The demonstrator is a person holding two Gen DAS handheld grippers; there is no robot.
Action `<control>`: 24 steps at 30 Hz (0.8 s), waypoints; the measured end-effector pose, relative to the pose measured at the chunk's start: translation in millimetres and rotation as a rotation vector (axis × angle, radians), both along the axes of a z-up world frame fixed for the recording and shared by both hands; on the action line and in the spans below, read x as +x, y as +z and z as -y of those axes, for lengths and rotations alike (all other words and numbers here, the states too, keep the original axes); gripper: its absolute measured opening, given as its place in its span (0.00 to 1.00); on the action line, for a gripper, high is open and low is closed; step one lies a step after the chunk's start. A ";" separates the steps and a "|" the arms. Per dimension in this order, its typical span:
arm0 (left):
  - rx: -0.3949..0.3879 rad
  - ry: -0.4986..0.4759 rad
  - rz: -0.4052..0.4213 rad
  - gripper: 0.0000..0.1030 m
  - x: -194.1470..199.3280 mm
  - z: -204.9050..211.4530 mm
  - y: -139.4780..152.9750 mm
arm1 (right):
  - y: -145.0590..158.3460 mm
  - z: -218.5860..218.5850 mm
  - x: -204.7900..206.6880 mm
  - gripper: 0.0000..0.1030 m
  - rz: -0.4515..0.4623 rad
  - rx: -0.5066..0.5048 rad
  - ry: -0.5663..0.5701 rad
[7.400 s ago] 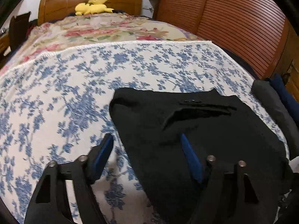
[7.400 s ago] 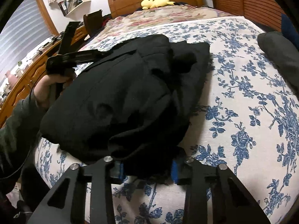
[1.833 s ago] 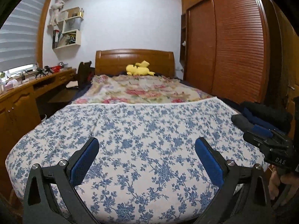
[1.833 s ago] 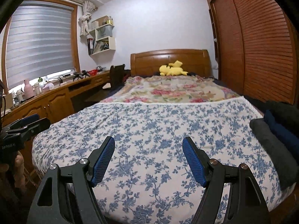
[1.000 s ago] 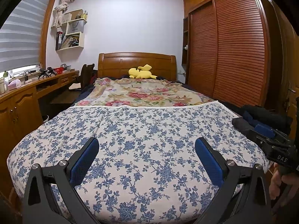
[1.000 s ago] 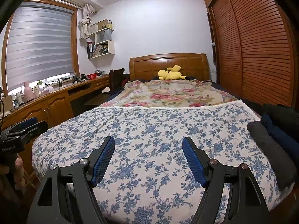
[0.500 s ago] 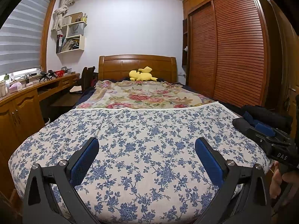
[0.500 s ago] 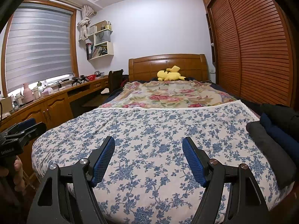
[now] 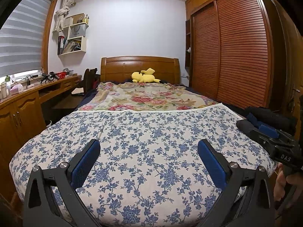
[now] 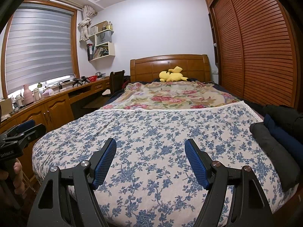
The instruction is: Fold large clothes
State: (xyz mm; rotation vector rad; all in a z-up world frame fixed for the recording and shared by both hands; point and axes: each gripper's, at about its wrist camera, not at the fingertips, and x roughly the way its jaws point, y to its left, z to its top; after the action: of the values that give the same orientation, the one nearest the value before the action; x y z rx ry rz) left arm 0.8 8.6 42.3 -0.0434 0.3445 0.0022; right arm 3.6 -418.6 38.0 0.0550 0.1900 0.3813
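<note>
Both grippers hover at the foot of a bed with a blue-flowered cover (image 9: 151, 128) (image 10: 161, 128). My left gripper (image 9: 148, 147) is open, and only bare cover shows between its blue pads. My right gripper (image 10: 150, 143) is also open and holds nothing. Folded clothes are stacked at the bed's right edge: a grey piece (image 10: 269, 145), a navy one (image 10: 280, 132) and a black one (image 10: 282, 115); the same stack (image 9: 269, 115) shows in the left wrist view. Each gripper shows at the edge of the other's view, the right one (image 9: 263, 132) and the left one (image 10: 32, 127), each held by a hand.
A flowered blanket (image 9: 147, 98) covers the far half of the bed, and a yellow plush toy (image 9: 144, 76) lies by the wooden headboard (image 9: 140, 64). A long wooden desk (image 10: 47, 102) with a chair (image 10: 116, 81) runs along the left. A slatted wardrobe (image 9: 236, 56) lines the right.
The black garment that lay on the cover several seconds ago is gone from the middle of the bed. Both grippers have drawn back and lifted their view; over the last second they hold still.
</note>
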 end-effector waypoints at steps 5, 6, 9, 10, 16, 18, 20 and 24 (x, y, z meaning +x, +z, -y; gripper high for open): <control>0.002 0.001 0.001 1.00 0.0 0.0 0.1 | 0.3 -1.0 -0.3 0.74 0.001 0.001 -0.002; 0.003 0.002 0.001 1.00 -0.2 -0.4 0.4 | 0.3 -0.9 -0.3 0.74 0.001 0.002 -0.002; 0.003 0.002 0.003 1.00 -0.8 -1.1 1.5 | 0.7 -1.6 -0.4 0.74 0.000 0.002 -0.003; 0.002 0.002 0.004 1.00 -0.6 -1.7 1.8 | 0.4 -1.4 -0.3 0.74 0.001 0.001 -0.004; 0.002 0.003 0.000 1.00 -0.7 -1.9 1.6 | 0.4 -1.6 -0.1 0.74 -0.003 0.002 -0.005; -0.001 0.002 0.000 1.00 -1.4 -0.9 1.9 | 0.4 -1.9 0.1 0.74 -0.004 0.002 -0.005; 0.000 0.002 0.000 1.00 -1.5 -0.7 2.2 | 0.4 -1.9 0.0 0.74 -0.004 0.001 -0.007; -0.001 0.002 0.001 1.00 -1.5 -0.9 2.3 | 0.5 -2.0 0.0 0.74 -0.006 0.001 -0.008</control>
State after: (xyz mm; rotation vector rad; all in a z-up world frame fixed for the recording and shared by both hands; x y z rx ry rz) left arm -0.6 9.5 44.6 -0.0450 0.3438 0.0040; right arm 3.6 -416.6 38.5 0.0581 0.1957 0.3730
